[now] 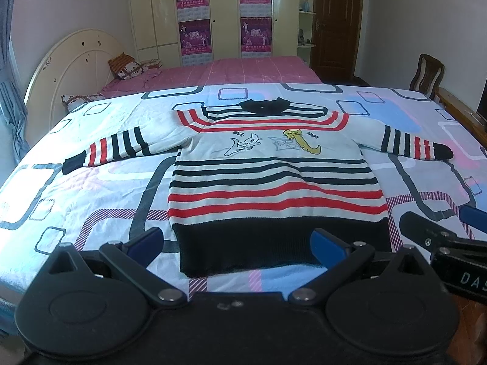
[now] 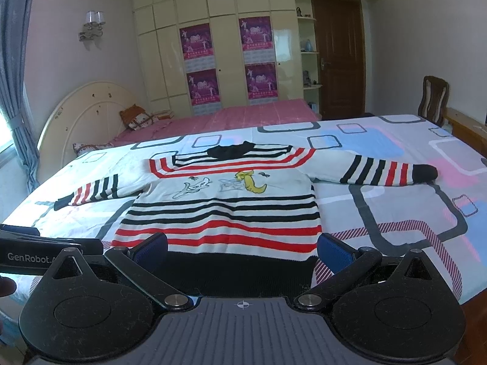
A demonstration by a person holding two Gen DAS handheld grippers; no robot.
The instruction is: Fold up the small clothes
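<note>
A striped sweater (image 2: pixel 225 210) lies flat on the patterned bedspread (image 2: pixel 395 213), both sleeves spread wide. The right gripper (image 2: pixel 242 251) hovers at its black hem, jaws wide apart, apparently not touching it.

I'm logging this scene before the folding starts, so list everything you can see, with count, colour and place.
sweater: one, white with black and red stripes, black hem and collar, lying flat on the near bed, sleeves spread
bedsheet: one, white and blue with grey and pink squares, covering the near bed
far bed: one, pink cover, behind the near bed
headboard: one, cream, at the left
pillows: two, patterned, by the headboard
wardrobe: one, cream, back wall
posters: four, magenta, on the wardrobe doors
door: one, dark brown, back right
chair: one, dark wood, at the right
wall lamp: one, on the left wall
curtain: blue, far left
left gripper: black with blue pads, open over the hem
right gripper: the same, open over the hem
</note>
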